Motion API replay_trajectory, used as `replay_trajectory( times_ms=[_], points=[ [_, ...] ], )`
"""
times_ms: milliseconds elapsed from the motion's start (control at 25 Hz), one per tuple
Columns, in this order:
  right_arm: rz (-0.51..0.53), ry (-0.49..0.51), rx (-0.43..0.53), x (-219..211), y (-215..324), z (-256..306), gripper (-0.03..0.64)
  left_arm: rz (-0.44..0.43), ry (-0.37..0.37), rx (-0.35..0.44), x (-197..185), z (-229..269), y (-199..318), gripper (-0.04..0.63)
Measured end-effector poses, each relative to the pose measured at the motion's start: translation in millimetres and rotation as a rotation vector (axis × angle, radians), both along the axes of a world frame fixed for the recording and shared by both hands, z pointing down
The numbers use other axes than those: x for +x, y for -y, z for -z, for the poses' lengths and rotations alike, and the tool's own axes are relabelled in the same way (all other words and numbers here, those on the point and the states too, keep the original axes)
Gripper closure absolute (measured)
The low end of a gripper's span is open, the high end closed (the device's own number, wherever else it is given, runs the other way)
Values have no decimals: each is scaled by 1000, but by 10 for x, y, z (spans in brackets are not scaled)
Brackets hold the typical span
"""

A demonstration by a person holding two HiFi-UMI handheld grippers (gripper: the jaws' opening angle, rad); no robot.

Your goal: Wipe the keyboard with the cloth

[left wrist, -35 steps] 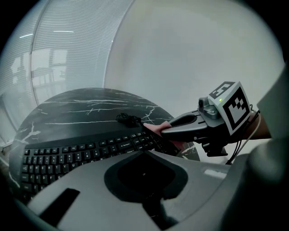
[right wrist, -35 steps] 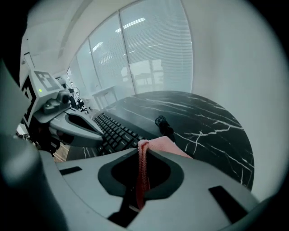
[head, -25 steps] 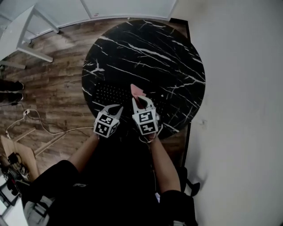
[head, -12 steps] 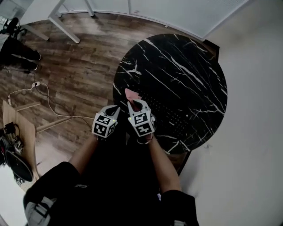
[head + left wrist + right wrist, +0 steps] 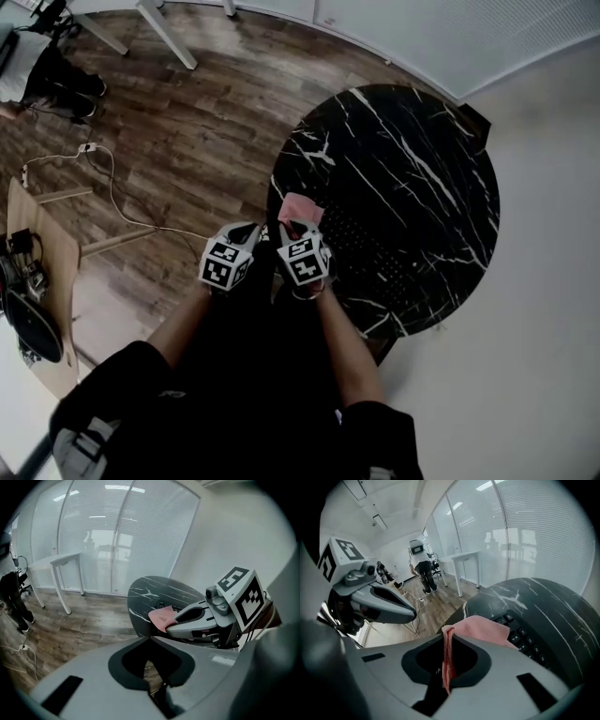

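A black keyboard (image 5: 375, 247) lies on the round black marble table (image 5: 422, 150). My right gripper (image 5: 295, 228) is shut on a pink cloth (image 5: 300, 207), and the cloth hangs over the keyboard's left end (image 5: 520, 634). In the right gripper view the pink cloth (image 5: 480, 627) is pinched edge-on between the jaws. My left gripper (image 5: 246, 232) hovers just left of the right one, off the table edge, over the wooden floor; its jaws are closed with nothing between them. The left gripper view shows the right gripper (image 5: 176, 619) with the cloth (image 5: 161, 617).
A wooden floor (image 5: 187, 122) surrounds the table. A white cable (image 5: 112, 192) runs across it at the left. A white desk leg (image 5: 164, 33) stands at the top left, and a wooden board (image 5: 42, 272) with gear lies at the far left. A pale wall (image 5: 544, 281) is on the right.
The head view has swung, so the table sits further right. Both grippers stay side by side at the keyboard's left end, the cloth still held in the right one.
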State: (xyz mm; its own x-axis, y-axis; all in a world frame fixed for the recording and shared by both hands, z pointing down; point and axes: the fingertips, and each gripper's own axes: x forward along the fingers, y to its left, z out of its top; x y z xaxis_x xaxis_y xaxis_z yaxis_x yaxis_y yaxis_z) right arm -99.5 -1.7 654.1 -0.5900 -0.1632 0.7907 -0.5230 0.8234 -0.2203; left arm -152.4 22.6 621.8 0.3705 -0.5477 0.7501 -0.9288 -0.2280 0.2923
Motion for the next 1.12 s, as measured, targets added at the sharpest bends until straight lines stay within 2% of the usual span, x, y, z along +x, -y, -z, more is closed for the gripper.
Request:
replay_trajectory(
  times_ms=[360,800,1120],
  points=[
    [-44,-15,-38,233,-75,-85,603,-62,-8,3,192,3,110,595],
    [-144,18,-38,787,-245,-110,603,-223,0,-4,908,1,170,595],
    [-249,41,-43,1290,-368,-121,603,-371,18,-19,1460,-70,111,595]
  ],
)
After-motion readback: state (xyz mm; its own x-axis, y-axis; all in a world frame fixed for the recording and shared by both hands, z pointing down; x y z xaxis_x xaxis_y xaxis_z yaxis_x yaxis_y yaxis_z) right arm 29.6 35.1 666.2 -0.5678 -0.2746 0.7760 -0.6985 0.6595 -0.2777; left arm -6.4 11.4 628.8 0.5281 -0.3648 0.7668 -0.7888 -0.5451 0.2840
